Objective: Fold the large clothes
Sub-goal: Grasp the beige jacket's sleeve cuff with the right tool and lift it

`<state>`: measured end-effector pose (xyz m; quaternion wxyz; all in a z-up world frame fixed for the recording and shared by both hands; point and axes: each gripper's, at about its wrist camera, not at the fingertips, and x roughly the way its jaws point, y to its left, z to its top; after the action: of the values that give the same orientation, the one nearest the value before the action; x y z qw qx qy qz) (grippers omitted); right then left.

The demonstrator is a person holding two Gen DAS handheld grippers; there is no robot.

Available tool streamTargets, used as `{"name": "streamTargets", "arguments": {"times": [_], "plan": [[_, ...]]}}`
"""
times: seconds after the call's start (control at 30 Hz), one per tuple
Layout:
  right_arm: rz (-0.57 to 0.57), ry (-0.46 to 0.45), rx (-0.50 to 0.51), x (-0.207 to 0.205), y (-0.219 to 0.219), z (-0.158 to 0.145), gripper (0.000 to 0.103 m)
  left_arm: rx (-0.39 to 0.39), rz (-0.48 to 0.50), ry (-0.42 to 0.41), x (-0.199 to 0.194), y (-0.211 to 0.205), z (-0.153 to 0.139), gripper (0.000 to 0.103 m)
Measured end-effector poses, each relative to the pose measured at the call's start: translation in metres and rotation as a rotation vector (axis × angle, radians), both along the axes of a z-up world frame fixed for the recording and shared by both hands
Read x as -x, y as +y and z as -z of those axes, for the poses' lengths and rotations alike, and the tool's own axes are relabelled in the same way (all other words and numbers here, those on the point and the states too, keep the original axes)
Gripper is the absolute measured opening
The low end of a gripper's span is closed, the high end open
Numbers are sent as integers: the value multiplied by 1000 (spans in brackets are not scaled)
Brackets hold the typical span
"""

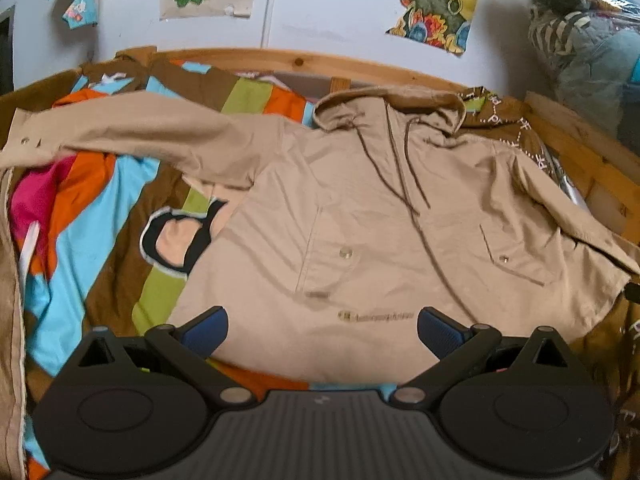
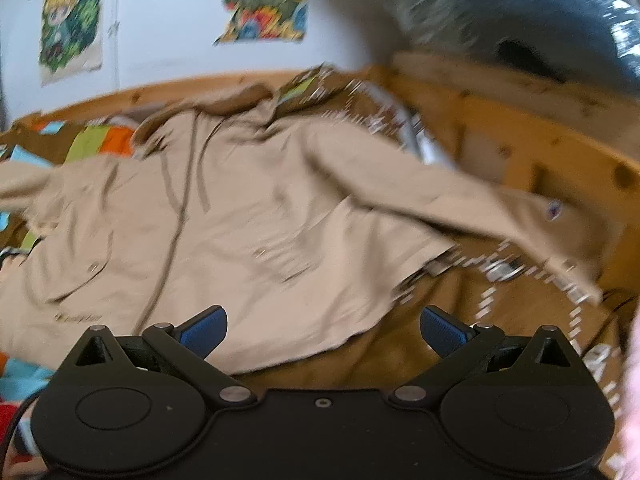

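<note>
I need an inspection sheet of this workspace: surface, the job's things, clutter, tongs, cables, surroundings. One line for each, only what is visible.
Surface: bed with colourful patchwork cover, wooden frame.
Job's things: beige hooded jacket lying flat, front up, sleeves spread, not yet folded.
Clutter: brown patterned cloth under the jacket's right side.
Tongs: left tongs open, empty, over the hem; right tongs open, empty.
Cables: dark cable at the lower left of the right view.
Surroundings: white wall, posters, plastic-wrapped bundle.

Ahead of the wide-open right gripper (image 2: 323,330) (blue pads, nothing between them) a beige hooded cotton jacket (image 2: 240,216) lies spread on the bed.
</note>
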<state>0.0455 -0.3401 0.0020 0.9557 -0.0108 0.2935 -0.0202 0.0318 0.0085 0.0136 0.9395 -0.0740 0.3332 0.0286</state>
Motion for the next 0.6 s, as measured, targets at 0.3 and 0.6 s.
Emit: {"name": "streamTargets", "arguments": {"times": [0.3, 0.6], "plan": [[153, 6, -138, -43, -59, -22, 100, -73, 109, 9, -49, -36, -14, 102], [205, 27, -225, -84, -73, -29, 93, -67, 254, -2, -98, -67, -20, 102]]}}
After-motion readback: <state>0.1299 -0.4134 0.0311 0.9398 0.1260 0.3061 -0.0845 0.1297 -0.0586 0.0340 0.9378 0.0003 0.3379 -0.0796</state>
